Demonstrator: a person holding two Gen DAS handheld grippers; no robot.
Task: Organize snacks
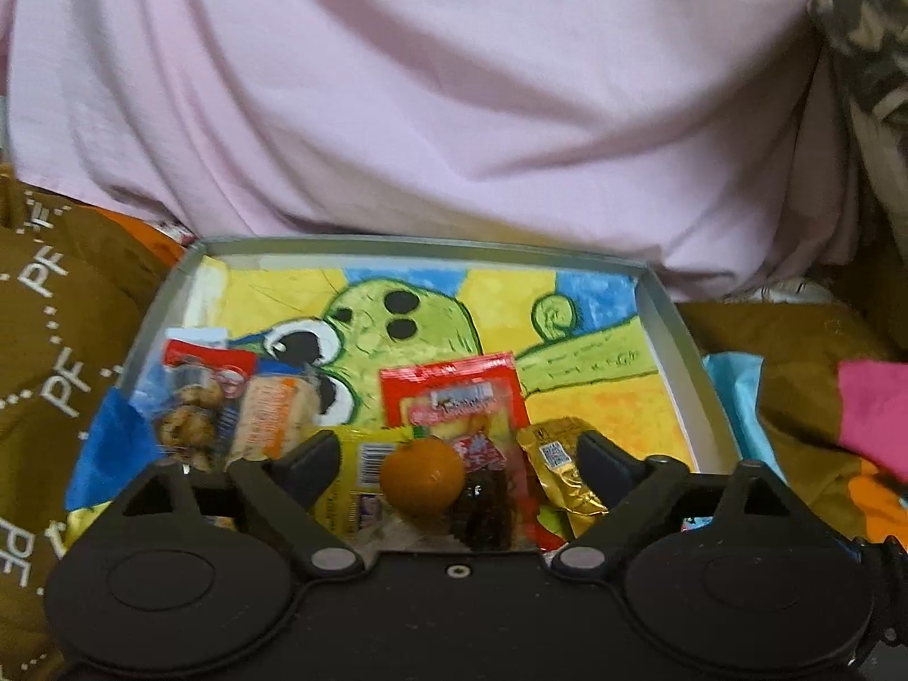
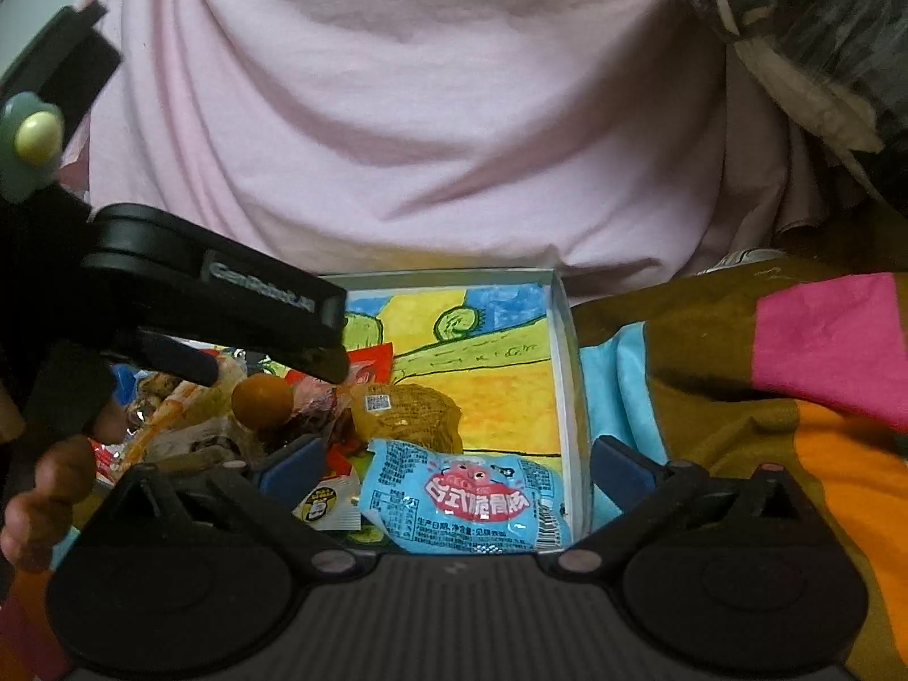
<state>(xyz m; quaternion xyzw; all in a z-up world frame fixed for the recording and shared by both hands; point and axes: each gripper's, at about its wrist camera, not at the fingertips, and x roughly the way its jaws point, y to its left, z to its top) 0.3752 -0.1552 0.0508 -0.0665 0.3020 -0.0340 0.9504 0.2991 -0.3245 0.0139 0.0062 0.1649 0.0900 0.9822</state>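
Left wrist: both tongs (image 1: 457,457) (image 2: 454,465) spread wide, empty, over snacks at box (image 1: 664,306) near edge; far half bare.

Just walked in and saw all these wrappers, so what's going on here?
A person with a gripper in each hand is sorting snacks into a shallow box lined with a green cartoon drawing. The left gripper hangs open over a small orange, a red packet and a gold packet, gripping nothing. The right gripper is open too, just above a light blue packet lying in the box's near right corner. Most snacks crowd the near side.
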